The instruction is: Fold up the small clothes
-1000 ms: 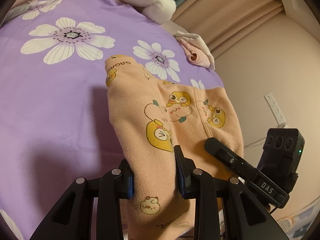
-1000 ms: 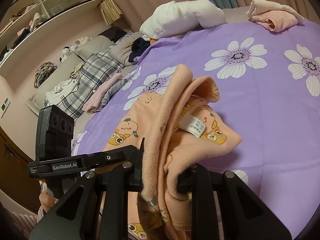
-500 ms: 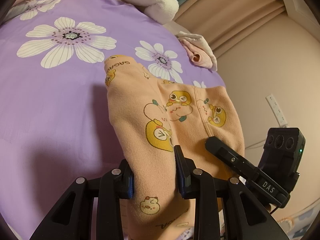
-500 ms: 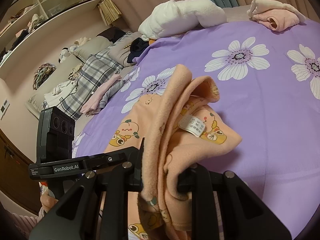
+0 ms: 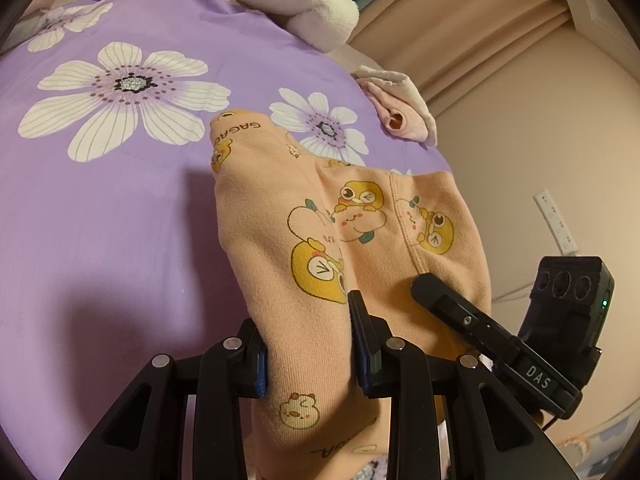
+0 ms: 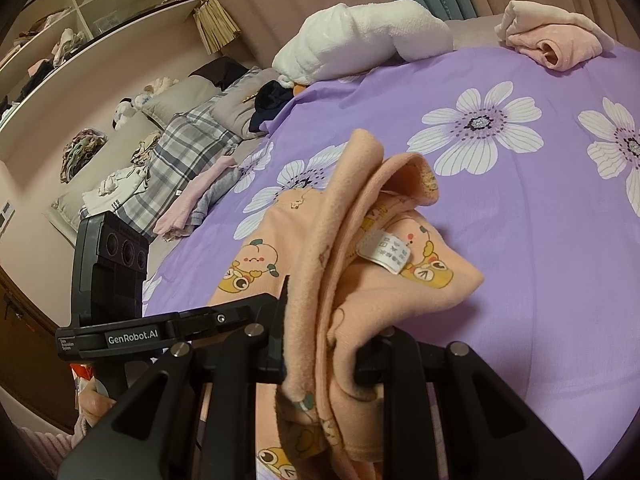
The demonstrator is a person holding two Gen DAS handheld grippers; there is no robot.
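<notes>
A small peach garment with yellow cartoon prints lies partly on the purple flowered bedsheet. My left gripper is shut on its near end, and the cloth runs up from the jaws to the bed. My right gripper is shut on a bunched fold of the same garment, whose white care label faces up. The right gripper's body shows at the right of the left wrist view, and the left gripper's body at the left of the right wrist view.
A folded pink garment and a white plush roll lie at the bed's far edge. Plaid and pink clothes are piled left of the sheet. Shelves stand on the left wall, and curtains hang behind the bed.
Both grippers, still holding the garment, have shifted slightly; the view of the bed has drifted a little. The grip on the cloth is unchanged.
</notes>
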